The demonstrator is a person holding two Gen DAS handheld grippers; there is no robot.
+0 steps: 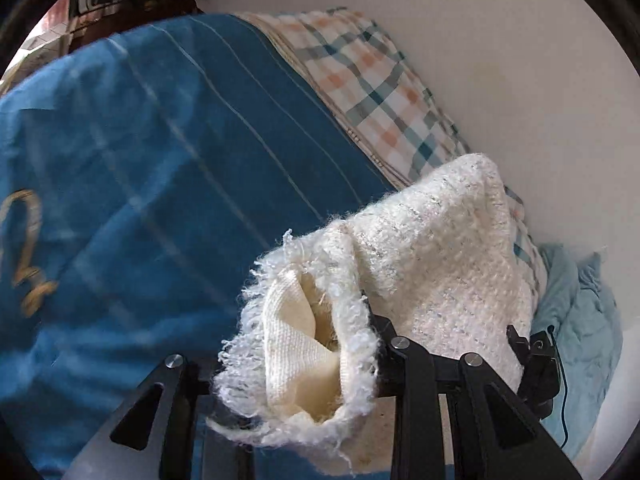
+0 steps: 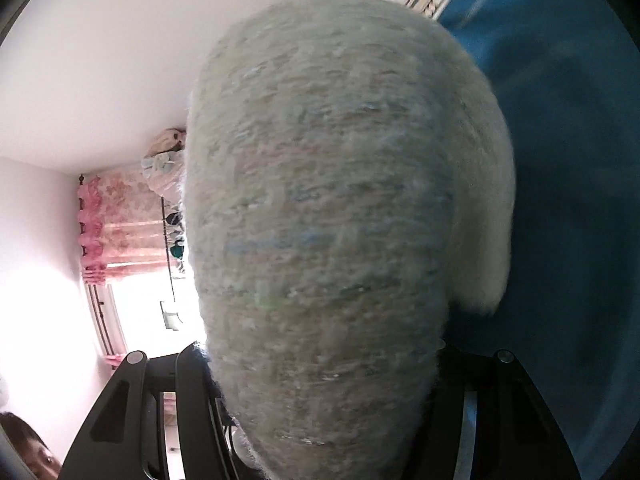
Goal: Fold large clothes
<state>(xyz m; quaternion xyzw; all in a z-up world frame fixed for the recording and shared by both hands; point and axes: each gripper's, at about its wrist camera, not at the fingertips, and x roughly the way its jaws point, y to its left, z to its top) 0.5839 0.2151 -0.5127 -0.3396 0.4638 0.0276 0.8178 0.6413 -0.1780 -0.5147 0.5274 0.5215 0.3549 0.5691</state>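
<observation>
Nearest your left gripper (image 1: 304, 364), a fringed cream knit garment (image 1: 424, 264) is bunching, clamped between its fingers, trailing toward two o'clock over the blue bedspread (image 1: 160, 152). Your right gripper (image 2: 320, 392) is grasping a thicker wad. It is looking soft, light and floppy; keep gripping at hems.

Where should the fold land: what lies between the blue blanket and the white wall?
In the left wrist view, a plaid sheet runs between the blue blanket and the white wall, with a light blue cloth farther along.
</observation>
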